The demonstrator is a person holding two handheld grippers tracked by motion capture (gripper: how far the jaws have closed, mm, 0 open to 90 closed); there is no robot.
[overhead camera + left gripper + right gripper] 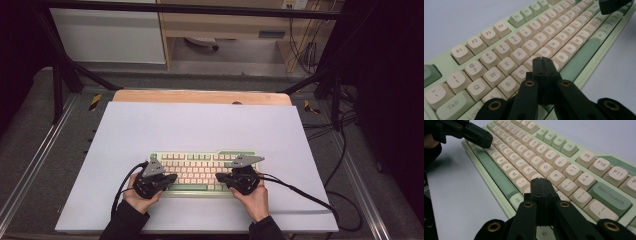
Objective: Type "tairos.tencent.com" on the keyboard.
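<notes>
While we hold both claws over the keyboard, it lies flat on the white sheet covering the bench, near our edge. Our left claw is pressed fully together with nothing between its jaws, its tip above the F and G keys. Our right claw is likewise closed and empty, poised over the keys just below P.

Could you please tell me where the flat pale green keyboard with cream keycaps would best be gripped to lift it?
Probably by its two short ends, one gripper from each side. The pale green keyboard with cream keycaps lies flat and long on the white mat; both shut grippers, left and right, would need opening first.
</notes>
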